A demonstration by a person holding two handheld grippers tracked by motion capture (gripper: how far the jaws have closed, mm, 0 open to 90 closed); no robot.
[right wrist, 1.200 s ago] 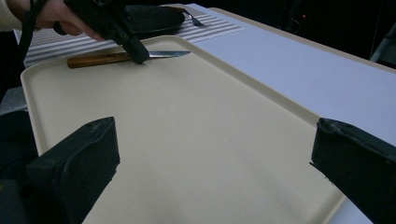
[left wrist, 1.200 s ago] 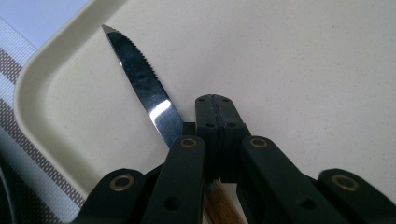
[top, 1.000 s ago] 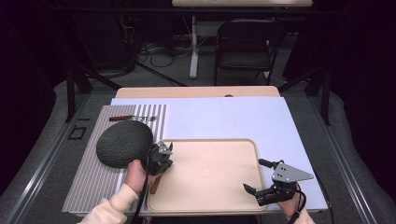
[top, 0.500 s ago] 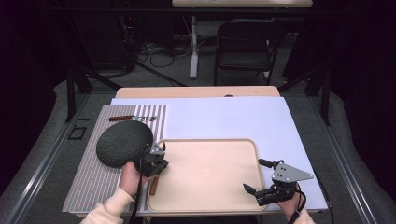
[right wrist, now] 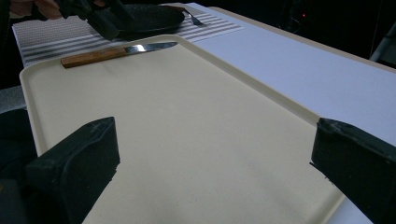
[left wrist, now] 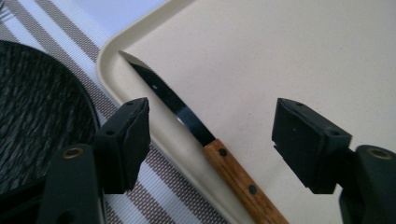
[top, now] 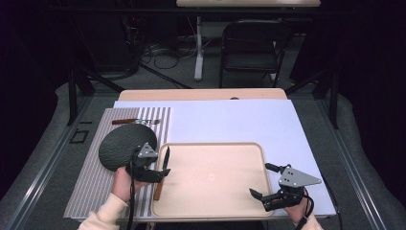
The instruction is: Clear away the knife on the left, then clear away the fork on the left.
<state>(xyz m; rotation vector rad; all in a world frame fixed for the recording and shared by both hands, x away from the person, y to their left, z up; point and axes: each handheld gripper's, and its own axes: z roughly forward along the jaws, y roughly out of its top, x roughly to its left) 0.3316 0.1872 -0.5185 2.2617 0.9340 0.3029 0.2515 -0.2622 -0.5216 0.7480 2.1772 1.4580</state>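
Note:
A knife with a wooden handle [top: 157, 188] [left wrist: 243, 184] lies along the left rim of the beige tray [top: 210, 146] [left wrist: 112, 70], its blade [left wrist: 173, 100] pointing away from the person. My left gripper [top: 158, 168] [left wrist: 212, 109] hovers just over it. Its jaws have just been opening and stand apart on either side of the knife without touching it. My right gripper [top: 262, 181] [right wrist: 215, 158] stands open at the tray's near right corner, with bare tray between its jaws. From there the knife [right wrist: 116, 52] and the left gripper [right wrist: 100, 18] show at the far side.
A black round plate [top: 124, 146] [left wrist: 37, 107] lies on a striped placemat [top: 95, 191] left of the tray. Beyond the plate lies a fork [top: 136, 121] [right wrist: 194, 18]. A white sheet [top: 239, 120] covers the table behind the tray. A chair [top: 251, 48] stands past the table.
The left gripper's jaws have opened and let go of the knife, which now rests on the tray's left rim. The gripper has drawn back to the left. The right gripper has stayed put.

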